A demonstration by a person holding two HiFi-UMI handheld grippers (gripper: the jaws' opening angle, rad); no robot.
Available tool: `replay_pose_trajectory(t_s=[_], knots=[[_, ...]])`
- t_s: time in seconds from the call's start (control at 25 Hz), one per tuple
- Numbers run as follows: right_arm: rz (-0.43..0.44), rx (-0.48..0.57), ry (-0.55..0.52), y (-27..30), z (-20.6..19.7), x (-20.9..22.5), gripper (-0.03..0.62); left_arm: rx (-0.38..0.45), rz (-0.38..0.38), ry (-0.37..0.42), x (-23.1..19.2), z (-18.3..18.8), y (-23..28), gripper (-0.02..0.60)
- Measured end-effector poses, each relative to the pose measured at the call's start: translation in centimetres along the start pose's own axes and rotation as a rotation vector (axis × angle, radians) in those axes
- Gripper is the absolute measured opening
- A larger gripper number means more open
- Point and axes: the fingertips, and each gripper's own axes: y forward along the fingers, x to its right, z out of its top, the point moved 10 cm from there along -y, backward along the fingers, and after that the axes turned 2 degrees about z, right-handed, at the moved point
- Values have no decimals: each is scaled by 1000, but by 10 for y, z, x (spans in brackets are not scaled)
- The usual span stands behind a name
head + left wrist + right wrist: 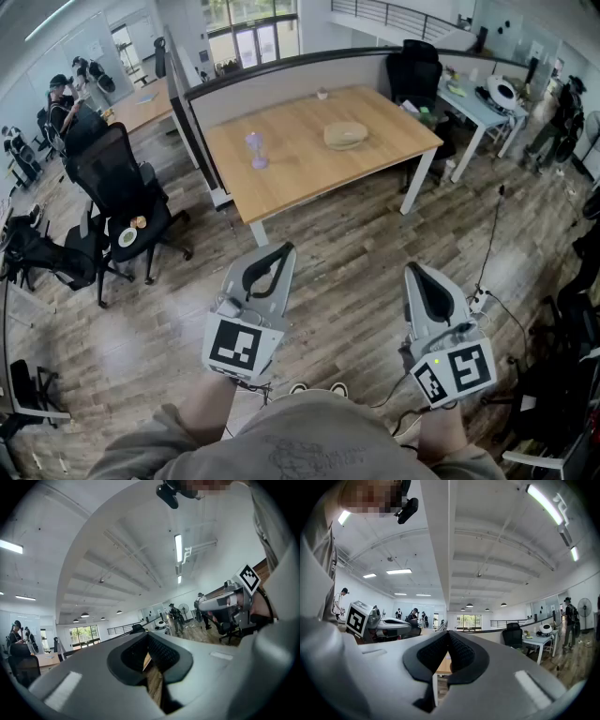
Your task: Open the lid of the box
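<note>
Held low before the body, angled forward: left gripper (pixel 279 253), jaws pressed together, empty. Alongside, right gripper (pixel 419 281), likewise closed on nothing. Well ahead of both, on wooden table (pixel 300 178): box (pixel 346 135).

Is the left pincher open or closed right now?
Closed. In the left gripper view, the left gripper has its black pads touching at the tips, holding nothing; only wooden floor shows behind them.

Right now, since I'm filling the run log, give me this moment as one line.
stage: not started | left tongs: shut, empty | right tongs: shut, empty | box: on table, untouched
</note>
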Motion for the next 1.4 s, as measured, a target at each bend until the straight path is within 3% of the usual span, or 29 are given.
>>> replay_pose_trajectory(t_s=[0.84,0.88,1.0,1.08,1.4], knots=[[-67,-2,55,-3,-10,11,9,13,12,-47,-2,-8,-5,10],[-67,-4,55,-4,-10,12,9,5,-1,-48,0,-9,-4,42],[-65,-7,58,-8,-11,16,9,-20,-21,-21,7,-14,7,342],[-66,-10,60,-11,-12,19,9,-20,-6,9,11,-17,12,432],[-47,29,57,-23,-9,28,11,-22,-30,23,26,-15,19,448]])
